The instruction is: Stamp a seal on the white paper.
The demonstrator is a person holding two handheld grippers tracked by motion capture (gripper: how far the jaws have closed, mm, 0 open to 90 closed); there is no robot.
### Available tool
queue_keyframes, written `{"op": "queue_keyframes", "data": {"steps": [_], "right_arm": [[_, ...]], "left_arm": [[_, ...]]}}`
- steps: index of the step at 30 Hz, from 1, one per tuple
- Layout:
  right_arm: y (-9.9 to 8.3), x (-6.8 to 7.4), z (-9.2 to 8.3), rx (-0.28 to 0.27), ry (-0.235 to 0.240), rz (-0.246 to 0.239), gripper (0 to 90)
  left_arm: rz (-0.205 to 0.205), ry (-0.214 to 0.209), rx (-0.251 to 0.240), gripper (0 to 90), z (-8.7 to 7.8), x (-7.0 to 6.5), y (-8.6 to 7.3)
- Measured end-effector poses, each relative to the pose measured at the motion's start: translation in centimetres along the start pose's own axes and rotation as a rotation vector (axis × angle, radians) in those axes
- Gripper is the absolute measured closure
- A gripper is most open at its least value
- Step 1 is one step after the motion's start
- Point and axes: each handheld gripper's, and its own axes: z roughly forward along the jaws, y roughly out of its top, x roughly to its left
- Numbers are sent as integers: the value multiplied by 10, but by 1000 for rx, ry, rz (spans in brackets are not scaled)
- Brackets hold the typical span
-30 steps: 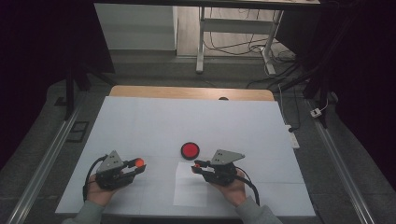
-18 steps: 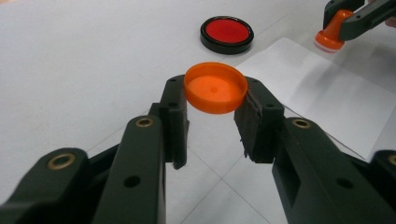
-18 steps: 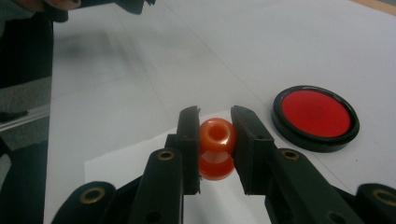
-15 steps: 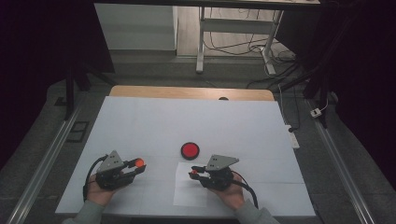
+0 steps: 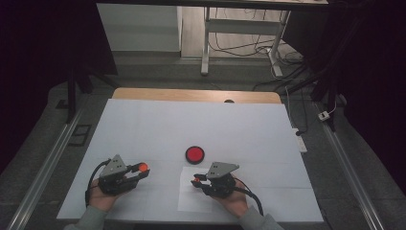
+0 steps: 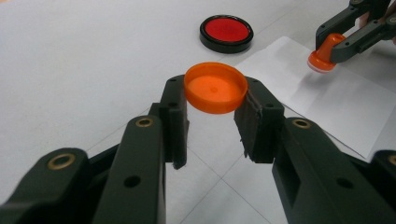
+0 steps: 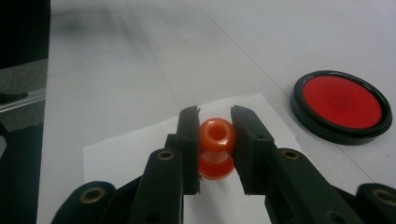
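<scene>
high view: a person's two hands rest near the front edge of a white table, each holding a two-jaw gripper. the left gripper grasps an orange cap at its tip; in the left gripper view the orange cap sits between the two black pads at their far ends, its open hollow turned toward the camera, its rim pressed on either side, so that the cap stands on edge above the table rather than lying flat. one of the fingers meets the cap's left rim, the other its right rim. the right gripper is clenched on an orange stamp; in the right gripper view the orange stamp stands upright between the pads, its rounded knob level with the fingertips and its wider base lower, over a sheet of white paper. in the left gripper view the stamp's base is at or just above the paper; contact cannot be told. a round black-rimmed red ink pad lies flat on the table, just beyond the paper and between the two grippers, apart from both.
</scene>
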Motion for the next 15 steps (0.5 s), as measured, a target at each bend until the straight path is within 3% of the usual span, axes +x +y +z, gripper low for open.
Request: {"op": "queue_keyframes", "data": {"steps": [15], "right_arm": [[-2, 1, 4, 27, -3, -14, 721]], "left_arm": [[-1, -1, 0, 651, 0, 0, 0]]}}
